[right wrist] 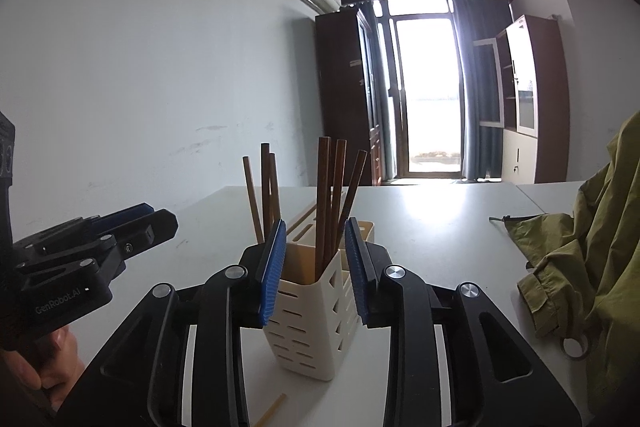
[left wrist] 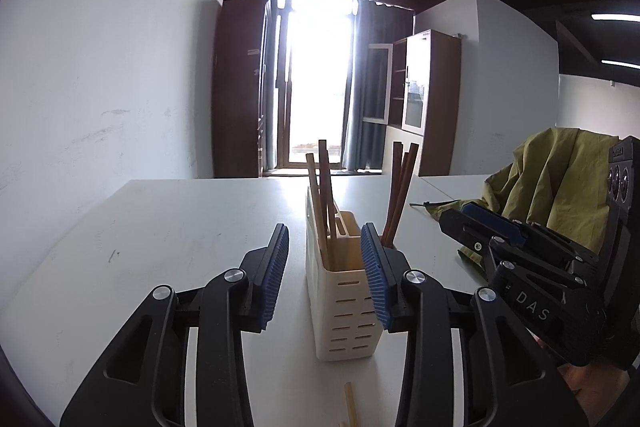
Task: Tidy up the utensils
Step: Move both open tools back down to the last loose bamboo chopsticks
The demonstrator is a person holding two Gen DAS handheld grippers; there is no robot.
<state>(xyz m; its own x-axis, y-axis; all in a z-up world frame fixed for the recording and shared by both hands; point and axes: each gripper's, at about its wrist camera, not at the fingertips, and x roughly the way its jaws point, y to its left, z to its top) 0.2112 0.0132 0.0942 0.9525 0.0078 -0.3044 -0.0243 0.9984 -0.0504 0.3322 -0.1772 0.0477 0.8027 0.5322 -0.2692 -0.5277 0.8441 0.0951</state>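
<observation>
A cream slotted utensil holder (left wrist: 344, 311) (right wrist: 308, 327) stands on the white table (left wrist: 160, 227) (right wrist: 440, 227). Wooden chopsticks stand upright in it: a paler bunch (left wrist: 322, 195) (right wrist: 266, 187) in one compartment, a darker bunch (left wrist: 400, 199) (right wrist: 332, 195) in another. My left gripper (left wrist: 326, 275) (right wrist: 160, 223) is open, and the holder shows in the gap just beyond its blue pads. My right gripper (right wrist: 316, 267) (left wrist: 452, 219) is open too, with the holder's near corner between its pads, which do not press on it. One loose pale chopstick (left wrist: 351, 403) (right wrist: 272, 411) lies on the table in front of the holder.
A crumpled olive-green jacket (left wrist: 552, 183) (right wrist: 592, 267) lies on the table to the right. A hand (right wrist: 52, 367) holds the left gripper's handle. A white wall runs along the left, and a bright glass door and brown cabinets stand beyond the table's far edge.
</observation>
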